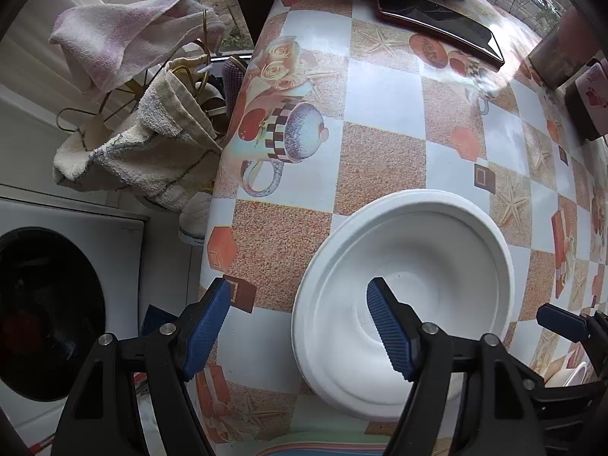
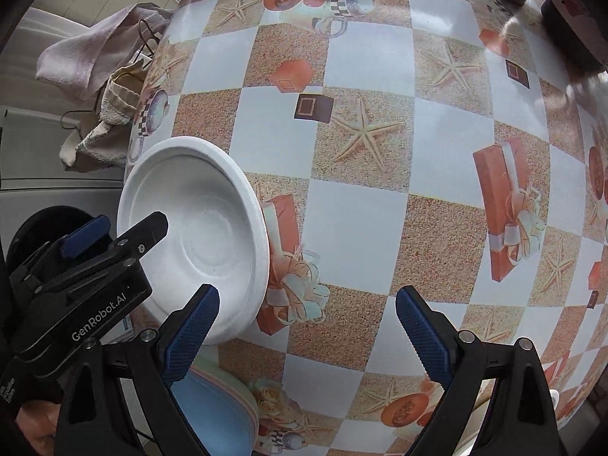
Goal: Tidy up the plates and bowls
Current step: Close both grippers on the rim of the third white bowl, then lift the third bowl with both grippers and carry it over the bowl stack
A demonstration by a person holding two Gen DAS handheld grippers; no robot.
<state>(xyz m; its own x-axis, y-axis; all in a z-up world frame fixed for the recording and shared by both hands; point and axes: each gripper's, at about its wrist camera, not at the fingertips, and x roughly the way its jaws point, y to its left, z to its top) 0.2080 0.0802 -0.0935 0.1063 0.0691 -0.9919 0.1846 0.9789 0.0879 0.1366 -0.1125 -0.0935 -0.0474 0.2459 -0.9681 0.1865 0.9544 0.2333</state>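
The left gripper (image 1: 298,323) is standing wide open, its fingers straddling the near-left rim of the white plate (image 1: 414,266); one blue pad is hanging over the plate's well, the other outside over the tablecloth (image 1: 380,87). From this gripper the plate is lying at about one o'clock, flat and round, with no long axis. The right gripper (image 2: 307,332) is also gaping wide, holding nothing, with the plate at its ten o'clock; the left looks nearer for a rim grasp.
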